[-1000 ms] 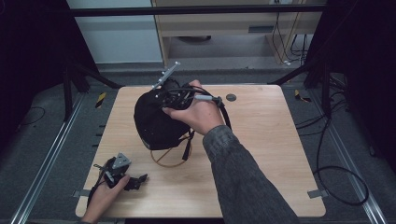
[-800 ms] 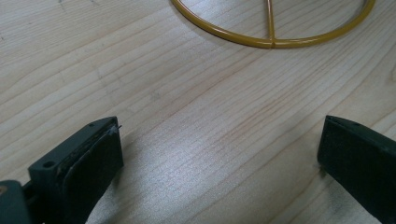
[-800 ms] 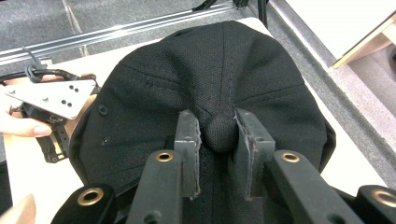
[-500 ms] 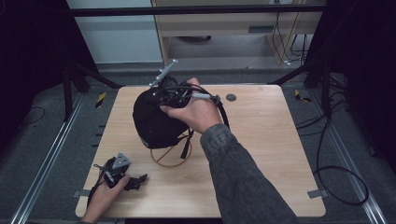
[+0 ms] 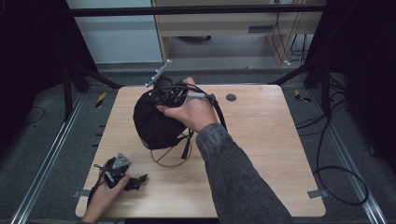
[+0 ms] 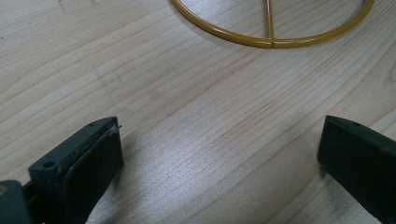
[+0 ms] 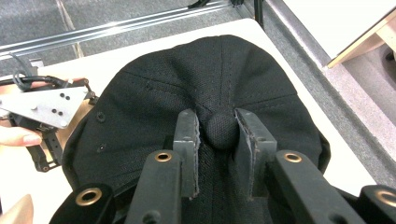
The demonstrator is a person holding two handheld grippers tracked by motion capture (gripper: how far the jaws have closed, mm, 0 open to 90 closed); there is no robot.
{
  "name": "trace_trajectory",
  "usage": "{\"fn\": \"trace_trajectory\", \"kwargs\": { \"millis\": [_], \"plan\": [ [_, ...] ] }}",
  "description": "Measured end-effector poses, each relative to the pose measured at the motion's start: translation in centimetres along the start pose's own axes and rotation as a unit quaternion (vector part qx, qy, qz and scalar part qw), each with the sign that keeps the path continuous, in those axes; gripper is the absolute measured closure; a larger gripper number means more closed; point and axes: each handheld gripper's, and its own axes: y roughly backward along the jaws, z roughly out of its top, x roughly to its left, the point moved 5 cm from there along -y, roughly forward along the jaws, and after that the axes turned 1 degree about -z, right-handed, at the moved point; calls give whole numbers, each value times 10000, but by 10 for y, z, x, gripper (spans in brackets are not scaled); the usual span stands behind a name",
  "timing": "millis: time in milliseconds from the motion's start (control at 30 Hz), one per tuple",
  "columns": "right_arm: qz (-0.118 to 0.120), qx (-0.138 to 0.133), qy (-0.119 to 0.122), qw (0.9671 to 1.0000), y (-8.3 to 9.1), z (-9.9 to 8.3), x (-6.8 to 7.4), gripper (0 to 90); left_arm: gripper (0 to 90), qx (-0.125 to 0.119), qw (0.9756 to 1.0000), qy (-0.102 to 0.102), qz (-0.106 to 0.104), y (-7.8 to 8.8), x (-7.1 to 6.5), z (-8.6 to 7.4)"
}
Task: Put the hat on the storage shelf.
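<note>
In the high view, a domed black fabric cap is seen left of centre on the pale wooden table, over a yellow wire ring. In the left gripper view, the left gripper is held wide above woodgrain. In the right gripper view, the cap's round top button is pinched by the right gripper.

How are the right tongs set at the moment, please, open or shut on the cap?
Shut on the cap: in the right gripper view the right tongs pinch the crown button between both pads.

Bare table right of the cap; yellow wire ring beneath it
</note>
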Motion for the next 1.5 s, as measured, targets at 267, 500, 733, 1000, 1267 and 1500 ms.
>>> {"fn": "trace_trajectory", "kwargs": {
  "millis": [267, 500, 733, 1000, 1267, 1500],
  "plan": [
    [-35, -26, -63, 10000, -6, -2, -1, 689, 0, -2, 10000, -6, -1, 0, 0, 0],
    [7, -162, -116, 9998, 1, -2, -2, 687, 0, -1, 10000, -4, -3, 0, 0, 0],
    [30, -286, -194, 9994, 9, -5, -2, 684, 0, -1, 10000, -2, -3, 0, 0, 0],
    [85, -378, -207, 9990, 17, -11, 1, 685, 0, -2, 10000, -3, -4, 0, 0, 0],
    [98, -436, -171, 9989, 23, -17, 5, 686, 0, -1, 10000, -3, -3, 0, 0, 0],
    [105, -512, -166, 9985, 31, -22, 8, 685, 0, -1, 10000, -4, -4, 0, 0, 0]
  ]
}}
